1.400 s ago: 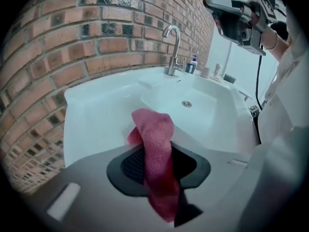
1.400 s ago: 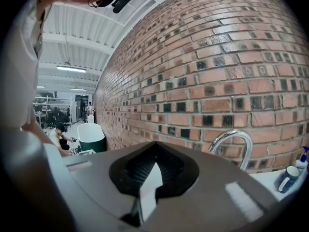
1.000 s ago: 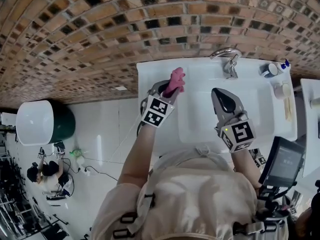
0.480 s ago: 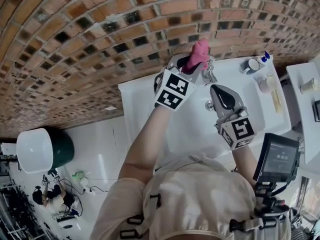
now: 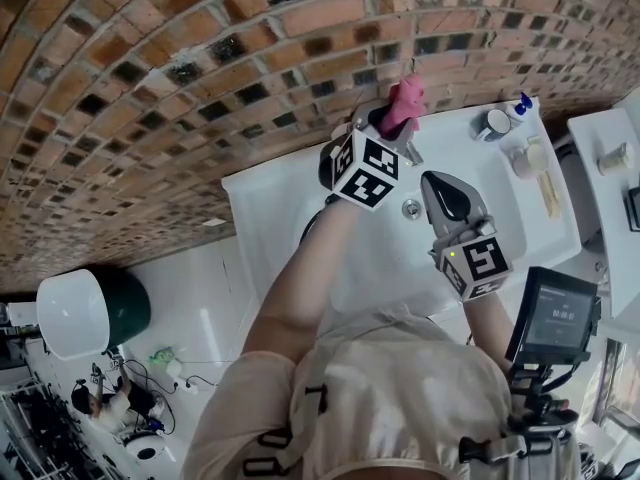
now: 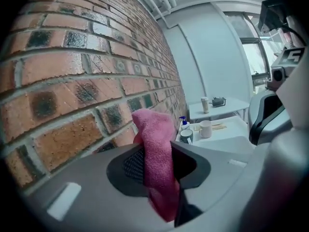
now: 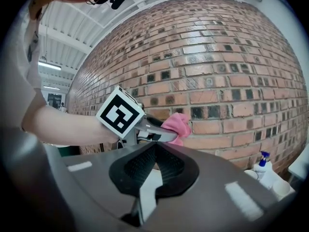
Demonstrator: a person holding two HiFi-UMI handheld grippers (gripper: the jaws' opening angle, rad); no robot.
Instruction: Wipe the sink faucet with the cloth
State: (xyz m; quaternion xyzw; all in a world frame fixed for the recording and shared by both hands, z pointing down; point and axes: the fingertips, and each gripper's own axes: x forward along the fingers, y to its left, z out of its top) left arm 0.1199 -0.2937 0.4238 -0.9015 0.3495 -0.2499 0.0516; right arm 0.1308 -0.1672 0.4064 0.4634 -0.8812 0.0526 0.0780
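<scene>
My left gripper (image 5: 390, 120) is shut on a pink cloth (image 5: 405, 101), which sticks up from between its jaws close to the brick wall. It sits over the chrome faucet (image 5: 408, 152) at the back of the white sink (image 5: 290, 203), hiding most of it. In the left gripper view the cloth (image 6: 157, 144) hangs pinched between the pads, with bricks right behind. My right gripper (image 5: 441, 185) hovers over the basin near the drain (image 5: 411, 208), shut and holding nothing. The right gripper view shows its tips (image 7: 155, 146) meeting, with the left gripper (image 7: 161, 135) and cloth (image 7: 177, 124) ahead.
A cup (image 5: 493, 123) and a soap bottle (image 5: 520, 105) stand on the sink's right rim, with small toiletries (image 5: 535, 158) beside them. The brick wall (image 5: 200, 78) rises directly behind the faucet. A screen device (image 5: 555, 318) hangs at my right side.
My left gripper carried the pink cloth from the sink's left part up and across to the faucet by the wall. The right gripper drifted slightly over the basin.
</scene>
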